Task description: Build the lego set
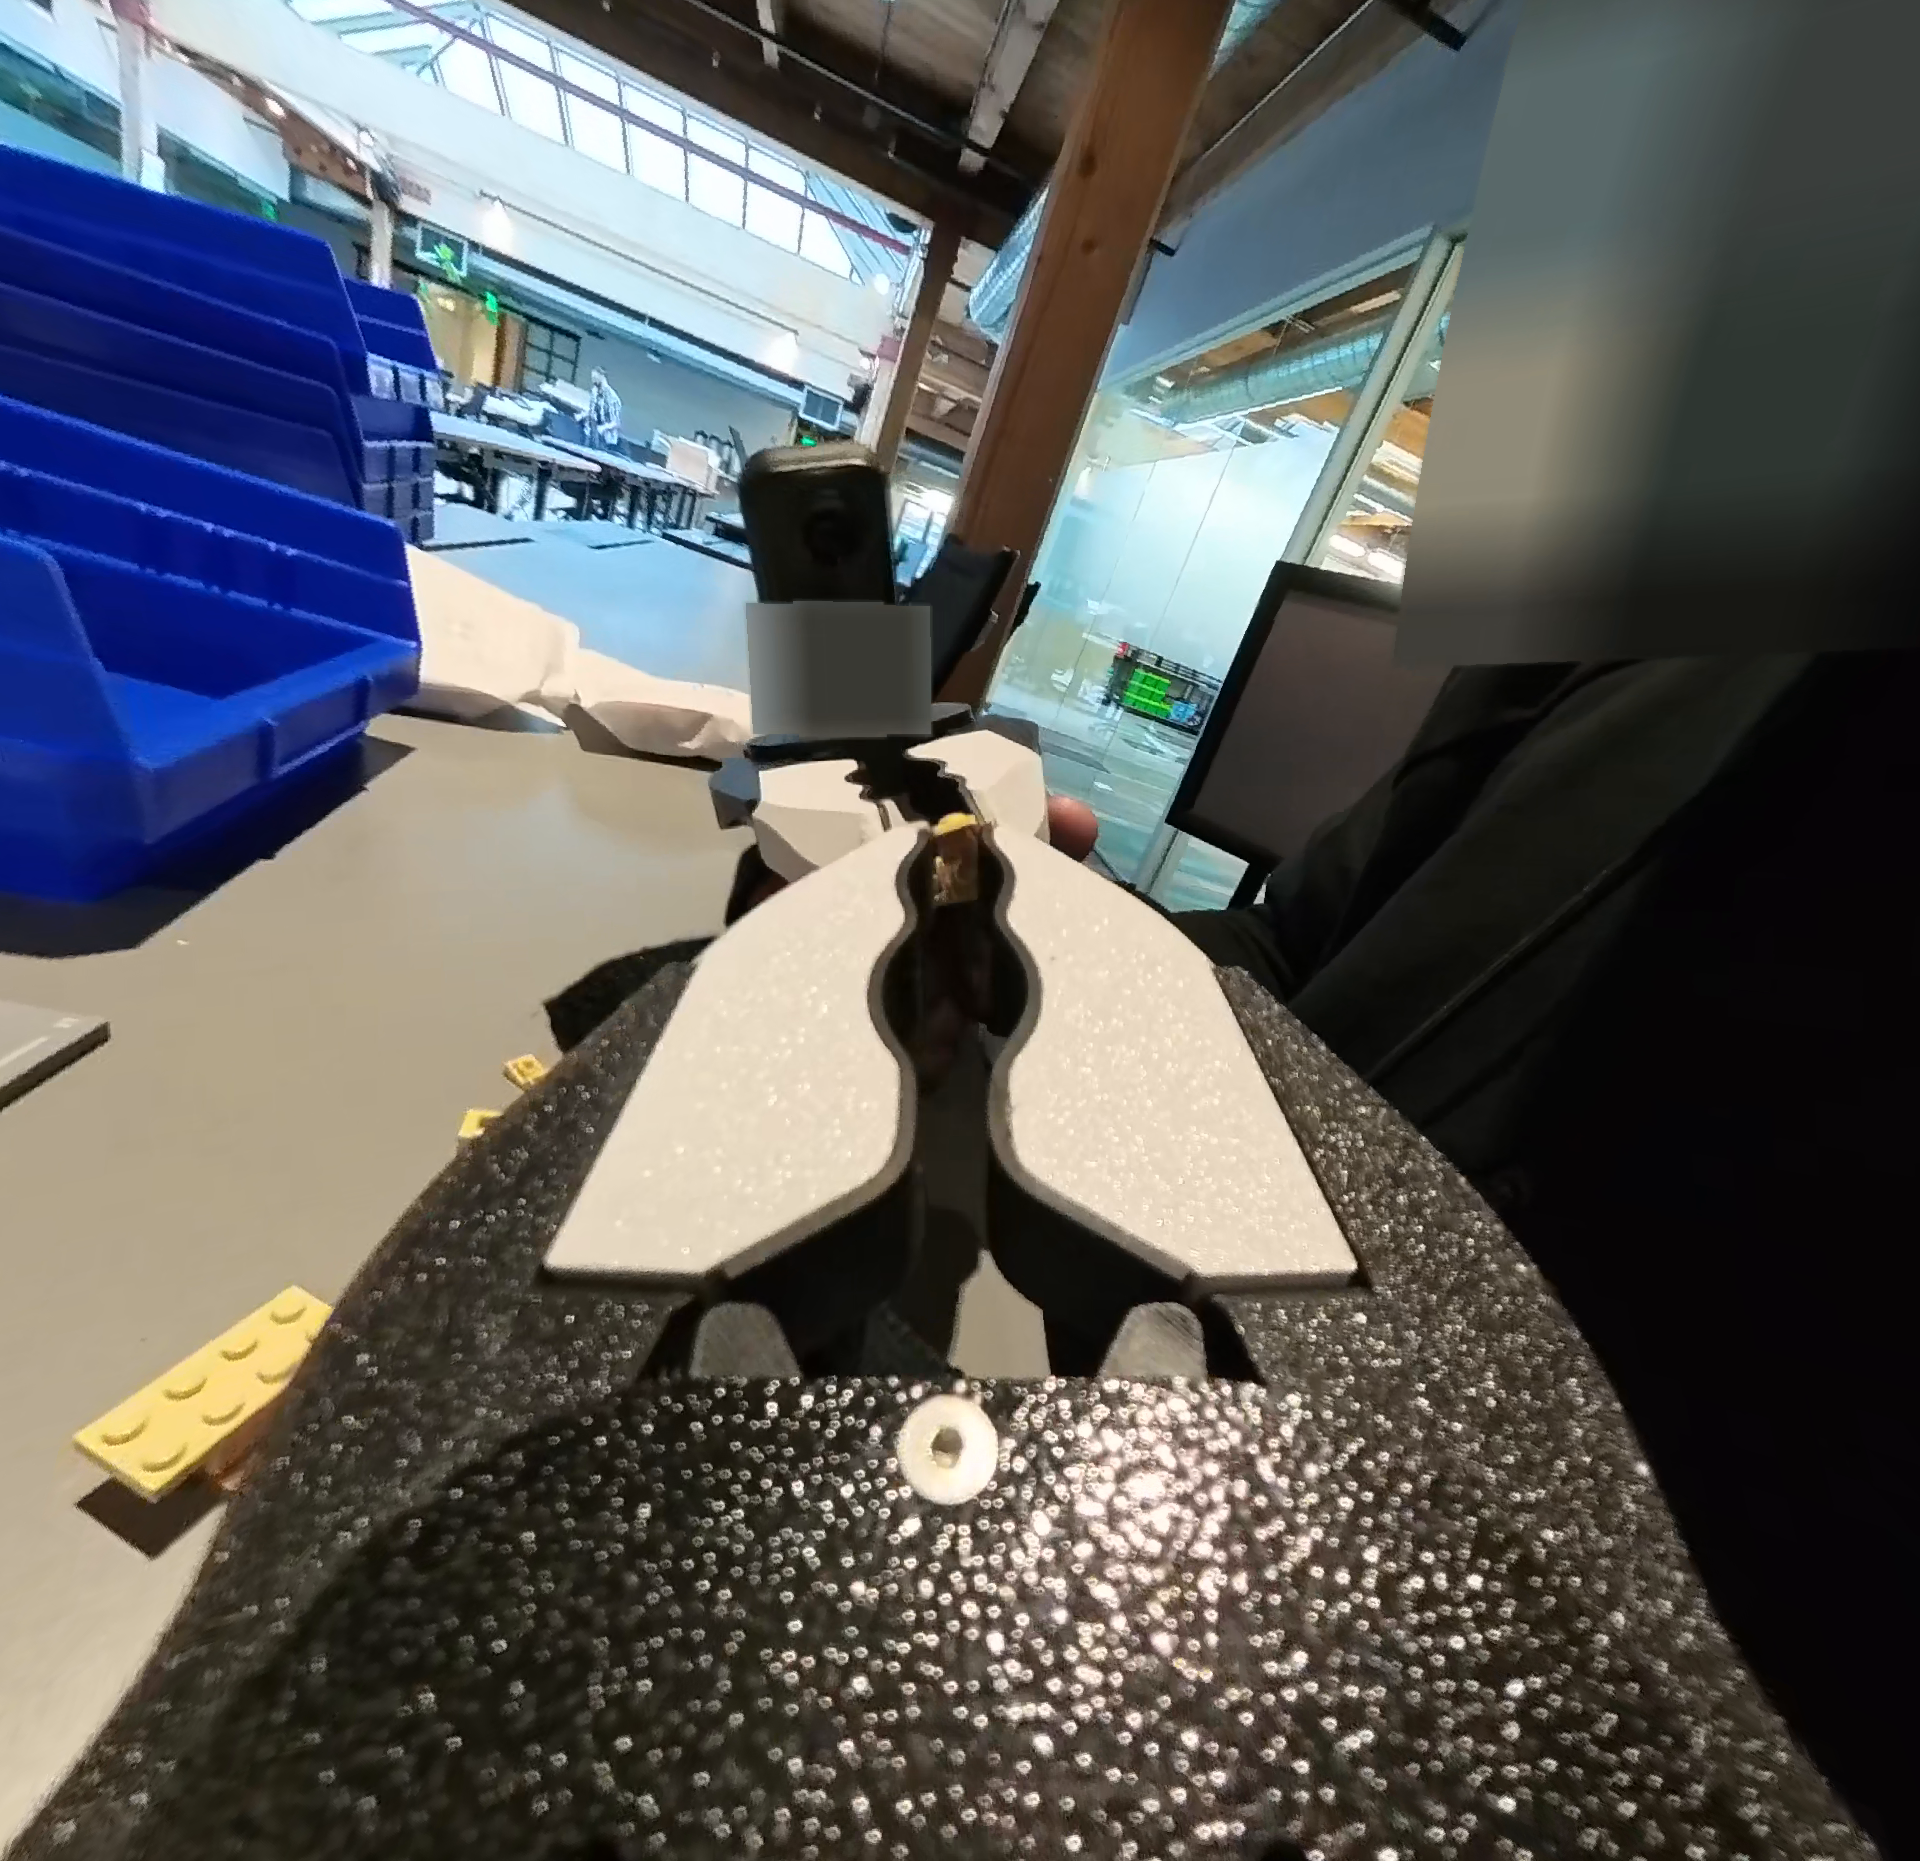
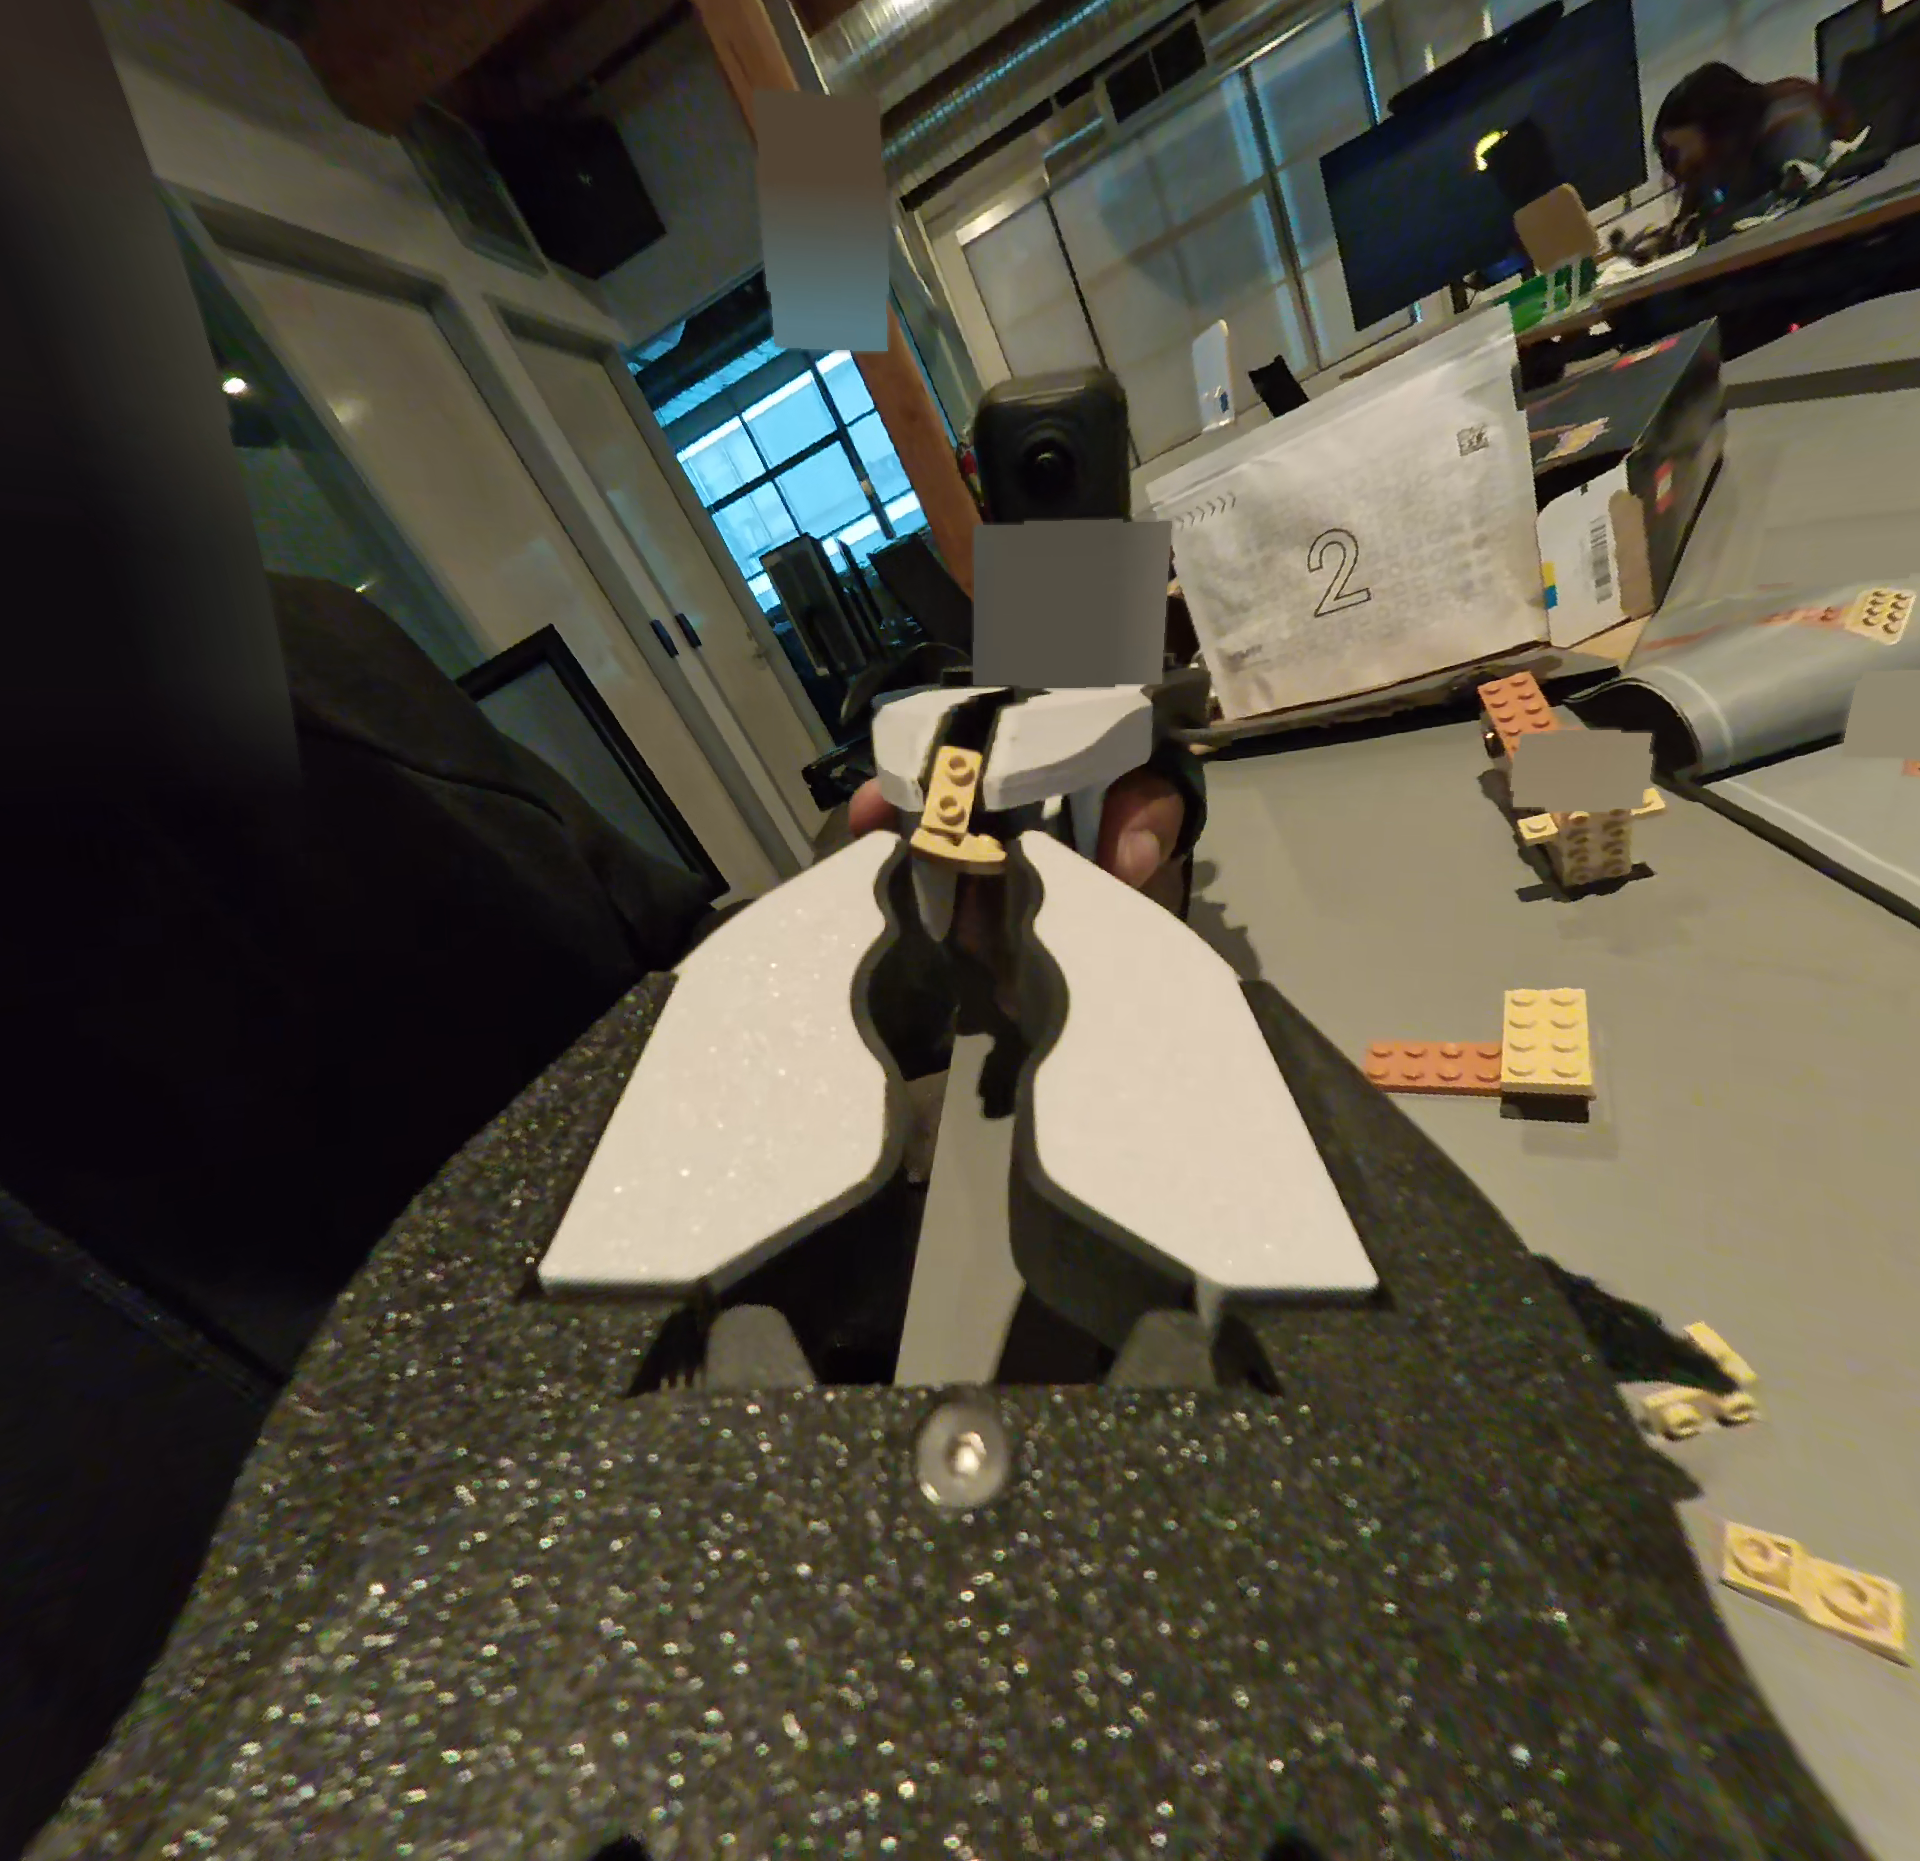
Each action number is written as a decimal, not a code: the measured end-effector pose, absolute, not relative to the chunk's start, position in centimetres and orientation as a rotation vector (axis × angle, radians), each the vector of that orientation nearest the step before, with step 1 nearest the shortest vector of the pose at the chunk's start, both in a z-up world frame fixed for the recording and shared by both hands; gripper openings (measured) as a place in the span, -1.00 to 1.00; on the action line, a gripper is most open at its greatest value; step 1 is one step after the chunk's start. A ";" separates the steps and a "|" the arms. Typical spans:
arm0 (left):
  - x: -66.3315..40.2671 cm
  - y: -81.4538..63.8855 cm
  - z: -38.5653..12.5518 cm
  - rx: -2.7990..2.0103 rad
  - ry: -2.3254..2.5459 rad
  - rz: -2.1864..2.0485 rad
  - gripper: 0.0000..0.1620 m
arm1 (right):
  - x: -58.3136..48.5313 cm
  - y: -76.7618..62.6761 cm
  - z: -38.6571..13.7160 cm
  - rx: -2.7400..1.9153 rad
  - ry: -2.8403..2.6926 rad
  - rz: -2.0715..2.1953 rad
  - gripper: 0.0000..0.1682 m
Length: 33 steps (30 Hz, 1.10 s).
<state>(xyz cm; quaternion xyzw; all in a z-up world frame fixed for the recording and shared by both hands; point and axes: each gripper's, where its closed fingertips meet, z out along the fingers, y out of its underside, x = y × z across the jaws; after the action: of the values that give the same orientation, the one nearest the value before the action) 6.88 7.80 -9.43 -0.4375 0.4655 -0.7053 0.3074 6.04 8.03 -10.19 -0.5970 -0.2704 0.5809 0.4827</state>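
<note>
**Early assembly: two small tan pieces being joined in mid-air**

Both hand-held grippers are facing each other above the grey surface [image 2: 1351,928], tips nearly meeting.

- Left hand-held gripper [image 2: 961,772] is clenching a small tan two-stud plate [image 2: 951,785], held upright with studs facing the right wrist camera.
- Right hand-held gripper [image 2: 961,861] is closing on a second small tan piece [image 2: 961,851], which is touching the lower end of the plate. Whether the two are already clicked together I cannot tell.
- In the left wrist view the same joint is showing only as a tan sliver at the tips [image 1: 954,855].

Progress, as a judgement: the build is looking early.
- Done: one small tan-and-brown stack [image 2: 1584,840] is standing on the surface, and a tan plate is lying across a brown plate [image 2: 1548,1053].
- Left: several loose tan bits are lying near the right side [image 2: 1813,1603], a yellow plate [image 1: 208,1396] is waiting by the left gripper, and a white numbered bag [image 2: 1351,564] is sitting behind, apparently unopened.
- Blue bins [image 1: 187,564] are standing to the left.
</note>
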 end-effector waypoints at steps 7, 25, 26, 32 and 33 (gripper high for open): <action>7.2 7.8 -9.2 -1.151 1.202 -1.869 -0.92 | 5.9 8.0 -10.2 -1.453 -0.656 1.412 -0.80; 7.5 7.9 -8.2 -1.103 1.097 -1.923 -0.92 | 6.2 8.1 -9.1 -1.380 -0.583 1.472 -0.80; 7.5 7.9 -8.2 -1.099 1.092 -1.926 -0.92 | 6.2 8.1 -9.0 -1.375 -0.581 1.476 -0.80; 7.5 7.8 -7.7 -1.078 1.057 -1.957 -0.92 | 6.3 7.9 -8.6 -1.339 -0.570 1.495 -0.80; 7.5 7.8 -7.7 -1.076 1.055 -1.960 -0.92 | 6.3 7.9 -8.5 -1.333 -0.571 1.494 -0.80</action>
<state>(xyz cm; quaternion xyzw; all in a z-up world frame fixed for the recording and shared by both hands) 7.48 7.75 -7.69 -0.4110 0.4031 -0.7488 0.3285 6.33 7.91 -8.55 -0.5524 -0.2367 0.6193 0.5053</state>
